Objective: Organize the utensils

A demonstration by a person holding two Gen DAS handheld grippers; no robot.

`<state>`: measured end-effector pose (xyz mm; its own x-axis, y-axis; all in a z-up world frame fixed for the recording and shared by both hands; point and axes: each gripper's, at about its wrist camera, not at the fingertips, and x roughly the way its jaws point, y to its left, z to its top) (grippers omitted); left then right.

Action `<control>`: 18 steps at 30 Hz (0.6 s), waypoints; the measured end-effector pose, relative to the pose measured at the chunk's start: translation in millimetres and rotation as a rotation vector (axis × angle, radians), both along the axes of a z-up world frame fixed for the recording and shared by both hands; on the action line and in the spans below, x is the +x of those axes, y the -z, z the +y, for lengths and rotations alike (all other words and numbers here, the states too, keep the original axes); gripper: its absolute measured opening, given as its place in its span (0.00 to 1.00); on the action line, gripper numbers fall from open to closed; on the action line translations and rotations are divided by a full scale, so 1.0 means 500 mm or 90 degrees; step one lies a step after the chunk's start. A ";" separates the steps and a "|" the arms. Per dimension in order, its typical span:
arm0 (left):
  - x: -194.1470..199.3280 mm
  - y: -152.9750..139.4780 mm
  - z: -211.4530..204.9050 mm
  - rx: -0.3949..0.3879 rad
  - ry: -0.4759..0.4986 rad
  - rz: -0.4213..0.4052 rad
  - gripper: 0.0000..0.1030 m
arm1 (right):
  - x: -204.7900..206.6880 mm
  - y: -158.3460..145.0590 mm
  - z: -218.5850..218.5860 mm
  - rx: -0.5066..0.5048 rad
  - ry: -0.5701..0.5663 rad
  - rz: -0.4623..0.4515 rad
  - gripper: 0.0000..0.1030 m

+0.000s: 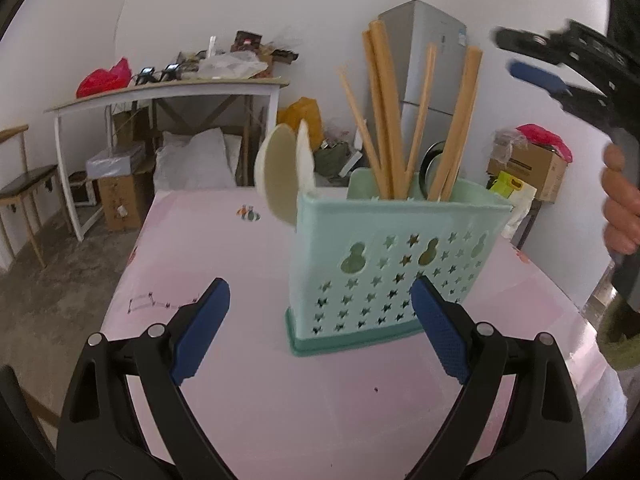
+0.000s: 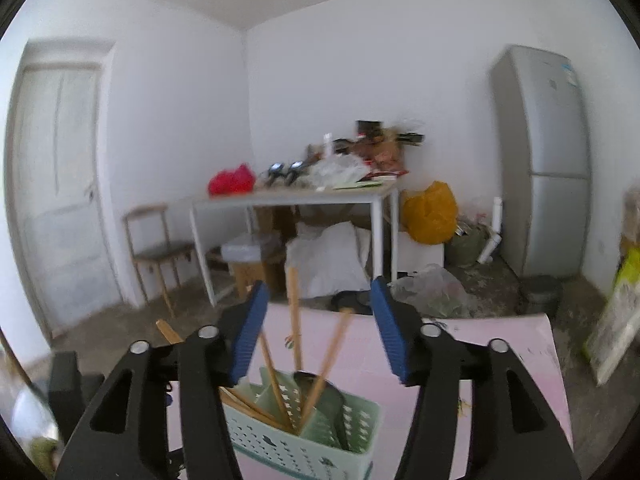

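Note:
A mint-green utensil holder (image 1: 384, 264) with star-shaped holes stands on the pink table (image 1: 240, 360). Several wooden chopsticks (image 1: 384, 112) stick up out of it, and two pale spoons (image 1: 280, 168) lean out at its left end. My left gripper (image 1: 320, 286) is open just in front of the holder, nothing between its blue pads. My right gripper (image 1: 508, 52), held by a hand (image 1: 620, 204), hangs above and to the right. In the right wrist view the right gripper (image 2: 319, 284) is open over the holder (image 2: 304, 440). Chopsticks (image 2: 294, 320) rise between its fingers, and neither pad touches them.
Beyond the pink table's far edge stand a white table (image 1: 168, 92) piled with clutter, a wooden chair (image 1: 24, 188), cardboard boxes (image 1: 532, 164) and a grey fridge (image 2: 544, 160). The floor is bare concrete with bags on it.

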<state>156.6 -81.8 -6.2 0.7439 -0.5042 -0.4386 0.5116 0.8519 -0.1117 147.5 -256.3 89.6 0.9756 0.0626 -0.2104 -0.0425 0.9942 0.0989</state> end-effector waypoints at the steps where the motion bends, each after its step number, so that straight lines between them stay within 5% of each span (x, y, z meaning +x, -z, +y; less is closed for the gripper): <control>1: 0.006 -0.002 -0.002 -0.003 0.004 -0.002 0.86 | -0.012 0.005 -0.019 0.029 0.008 0.003 0.53; 7: 0.037 0.006 -0.015 -0.036 0.037 0.019 0.86 | 0.003 0.158 -0.150 0.301 -0.022 0.149 0.53; 12: 0.054 0.008 -0.032 -0.059 0.055 0.033 0.80 | 0.048 0.267 -0.196 0.474 -0.088 0.209 0.53; 18: 0.057 0.007 -0.057 -0.057 0.037 0.046 0.68 | 0.059 0.298 -0.166 0.501 -0.110 0.220 0.53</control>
<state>185.3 -110.5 -9.6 0.6804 -0.5854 -0.4408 0.5483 0.8058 -0.2238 177.1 -339.3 -59.2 0.8288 0.4547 -0.3262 -0.0264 0.6140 0.7889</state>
